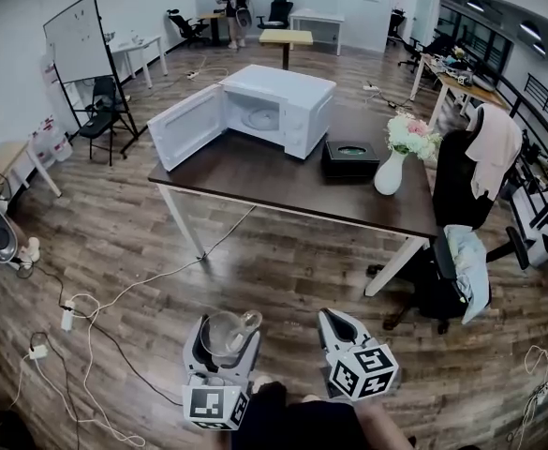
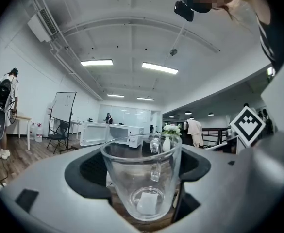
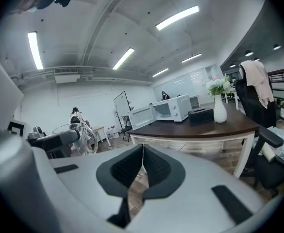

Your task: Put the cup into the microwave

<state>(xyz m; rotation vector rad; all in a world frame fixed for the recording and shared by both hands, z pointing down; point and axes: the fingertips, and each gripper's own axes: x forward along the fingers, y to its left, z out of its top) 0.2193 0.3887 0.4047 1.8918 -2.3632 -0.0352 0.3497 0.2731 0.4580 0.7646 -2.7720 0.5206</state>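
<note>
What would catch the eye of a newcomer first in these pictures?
First, the glass cup, clear and empty, held between the jaws of the left hand-held gripper at the bottom of the head view. Next, the white microwave with its door swung open, standing on the dark table further ahead. The right hand-held gripper is shut and empty beside the left one.

In the head view the cup has its lower part hidden by the fingers of the left gripper; the black box on the desk and the far person are too small to make out
</note>
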